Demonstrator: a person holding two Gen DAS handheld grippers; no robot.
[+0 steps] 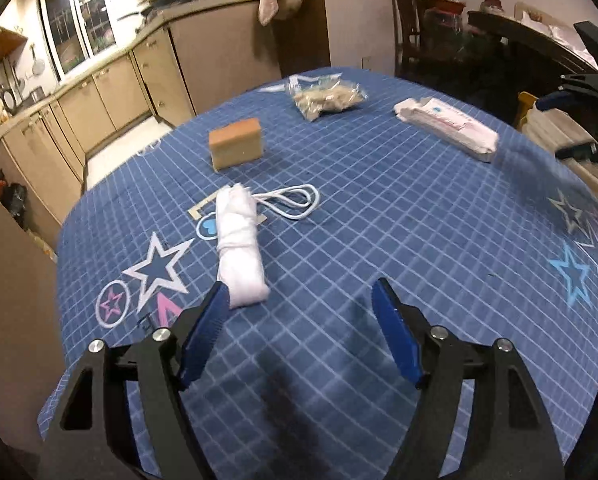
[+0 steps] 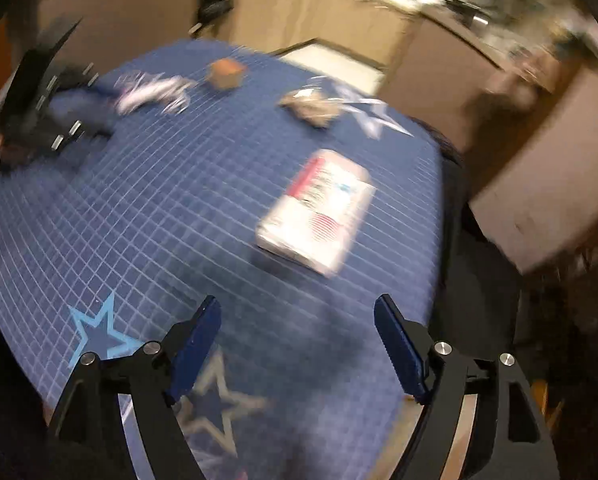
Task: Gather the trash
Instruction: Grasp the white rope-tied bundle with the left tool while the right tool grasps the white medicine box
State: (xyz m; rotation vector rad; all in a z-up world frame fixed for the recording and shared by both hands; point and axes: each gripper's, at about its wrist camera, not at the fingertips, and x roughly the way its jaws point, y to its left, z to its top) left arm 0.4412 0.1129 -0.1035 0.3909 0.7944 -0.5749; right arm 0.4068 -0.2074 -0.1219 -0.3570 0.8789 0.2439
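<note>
Trash lies scattered on the desk [image 1: 419, 216], which wears a blue grid cloth with stars. One white rolled cloth [image 1: 239, 246] lies just beyond the left claw [image 1: 299, 294], beside one looped white cord [image 1: 293, 201]. Farther off sit one tan sponge block [image 1: 237, 142], one clear bag of brownish bits [image 1: 326, 95] and one white tissue pack [image 1: 446, 129]. The left view is sharp; the right view is blurred and shows the pack's printed top closer. The right claw [image 2: 299, 308] hangs above the cloth. Both claws stand wide, gripping nothing.
</note>
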